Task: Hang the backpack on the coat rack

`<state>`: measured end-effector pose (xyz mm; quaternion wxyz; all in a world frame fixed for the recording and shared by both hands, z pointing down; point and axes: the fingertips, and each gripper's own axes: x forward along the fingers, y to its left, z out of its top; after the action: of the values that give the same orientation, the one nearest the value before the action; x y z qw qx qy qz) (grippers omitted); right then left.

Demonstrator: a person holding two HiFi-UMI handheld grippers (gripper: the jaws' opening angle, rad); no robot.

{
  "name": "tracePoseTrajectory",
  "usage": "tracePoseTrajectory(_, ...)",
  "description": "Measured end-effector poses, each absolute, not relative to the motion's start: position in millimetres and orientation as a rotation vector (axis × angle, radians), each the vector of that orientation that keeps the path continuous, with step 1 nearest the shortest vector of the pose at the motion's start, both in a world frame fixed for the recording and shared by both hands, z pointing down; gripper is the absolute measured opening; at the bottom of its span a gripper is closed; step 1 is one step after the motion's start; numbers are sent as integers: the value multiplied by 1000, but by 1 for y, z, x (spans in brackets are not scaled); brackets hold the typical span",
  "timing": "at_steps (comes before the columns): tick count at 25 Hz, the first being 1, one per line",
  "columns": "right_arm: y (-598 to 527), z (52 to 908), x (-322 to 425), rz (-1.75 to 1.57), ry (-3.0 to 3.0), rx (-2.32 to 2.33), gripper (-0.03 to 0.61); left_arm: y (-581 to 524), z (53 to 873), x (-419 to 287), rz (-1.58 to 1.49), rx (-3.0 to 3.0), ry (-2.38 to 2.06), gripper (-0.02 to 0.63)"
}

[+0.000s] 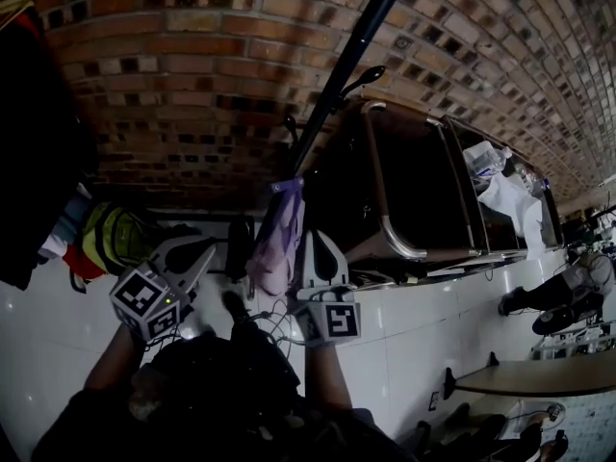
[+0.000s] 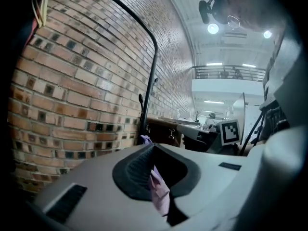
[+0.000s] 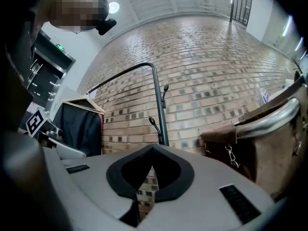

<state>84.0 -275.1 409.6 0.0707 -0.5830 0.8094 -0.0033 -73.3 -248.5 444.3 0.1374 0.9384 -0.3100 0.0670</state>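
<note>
The lavender backpack (image 1: 277,231) shows as a narrow hanging fold between my two grippers, its top close to the black coat rack pole (image 1: 342,70). I cannot tell whether it rests on a hook. My left gripper (image 1: 231,250) is shut on a fold of its lavender fabric (image 2: 159,192), which sticks out between the pads. In the left gripper view the rack's pole (image 2: 145,113) stands just beyond the left gripper (image 2: 153,153). My right gripper (image 1: 306,241) is just right of the backpack and shut on nothing. Past the right gripper (image 3: 151,166), brick wall shows, with the pole (image 3: 160,110) and its hooks (image 3: 154,124) ahead.
A dark garment on a wooden hanger (image 3: 79,123) hangs from the rack's curved rail at the left. A brown cabinet with a chrome rail (image 1: 409,186) stands right of the pole. Bright clothing (image 1: 114,235) lies at the left. The brick wall (image 1: 192,75) is right behind the rack.
</note>
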Motion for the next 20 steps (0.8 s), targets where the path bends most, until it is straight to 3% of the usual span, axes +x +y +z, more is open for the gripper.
tracePoseTrajectory(8,-201,397,75,91,2394,-1833,3,-192,452,-90,161,2752,-804,25)
tracePoseTrajectory(20,-117,377,99,140,2450,-1768,2,-114,436,-55,119,2756,-857,25)
